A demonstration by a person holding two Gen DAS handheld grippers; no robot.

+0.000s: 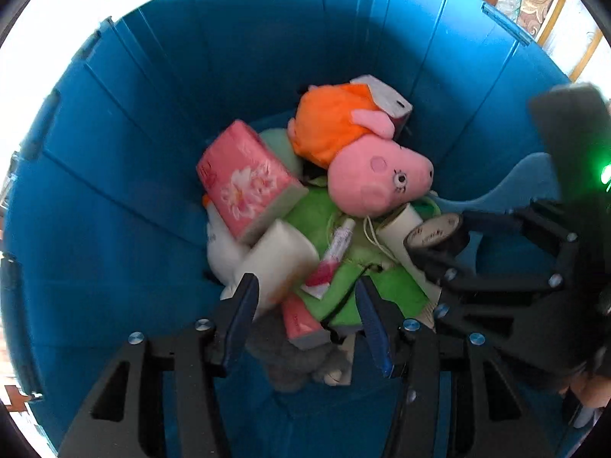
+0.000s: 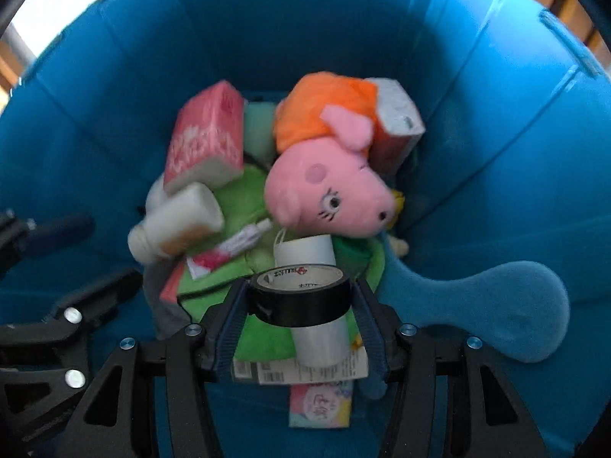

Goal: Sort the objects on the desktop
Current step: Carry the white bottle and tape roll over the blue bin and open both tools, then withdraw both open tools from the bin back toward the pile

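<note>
Both grippers point down into a deep blue bin holding a heap of objects. My right gripper is shut on a black tape roll, with a pad against each side. The left wrist view shows that gripper and the roll at the right. My left gripper is open over the heap, with nothing pressed between its pads. A white bottle is blurred just past its fingertips. A pink pig plush in an orange dress lies on top.
Also in the heap are a pink tissue packet, a green soft toy, a small pink tube, a white cylinder, a white and red box and a barcode tag. A blue foam paddle shape lies at the right. The bin walls rise close all around.
</note>
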